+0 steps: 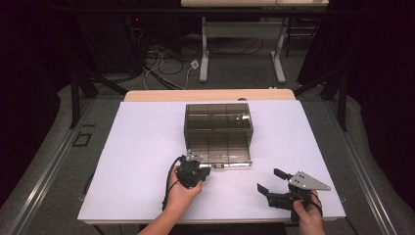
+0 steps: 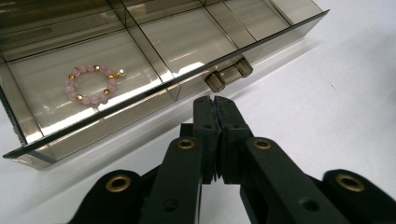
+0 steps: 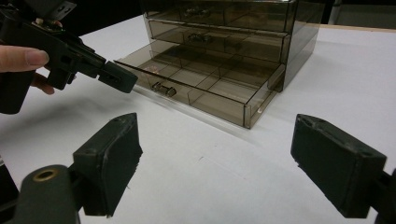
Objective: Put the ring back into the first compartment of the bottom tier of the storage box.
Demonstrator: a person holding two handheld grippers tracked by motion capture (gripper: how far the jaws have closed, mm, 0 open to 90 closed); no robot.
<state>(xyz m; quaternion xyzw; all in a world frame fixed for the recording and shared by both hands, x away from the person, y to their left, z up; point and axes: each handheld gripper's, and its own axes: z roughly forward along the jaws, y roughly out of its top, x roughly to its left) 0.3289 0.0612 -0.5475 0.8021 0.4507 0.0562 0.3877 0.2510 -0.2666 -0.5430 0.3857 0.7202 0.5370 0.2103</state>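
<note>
Left tool (image 2: 215, 100) pinched shut on nothing, tips just short of the drawer handle (image 2: 229, 73); bottom drawer (image 1: 219, 151) of the smoky organizer (image 1: 218, 121) pulled open on the white tabletop (image 1: 137, 147); pink bead bracelet (image 2: 91, 84) lying in its left compartment; right tool (image 3: 215, 158) spread wide, empty, well apart from the drawer.

Left gripper (image 1: 199, 165) at open drawer (image 1: 219, 154)

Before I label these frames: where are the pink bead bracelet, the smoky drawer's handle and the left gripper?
pink bead bracelet (image 2: 91, 84), left gripper view, bead ring
drawer's handle (image 2: 228, 74), left gripper view, bar
left gripper (image 2: 215, 100), left gripper view, closed tips
</note>
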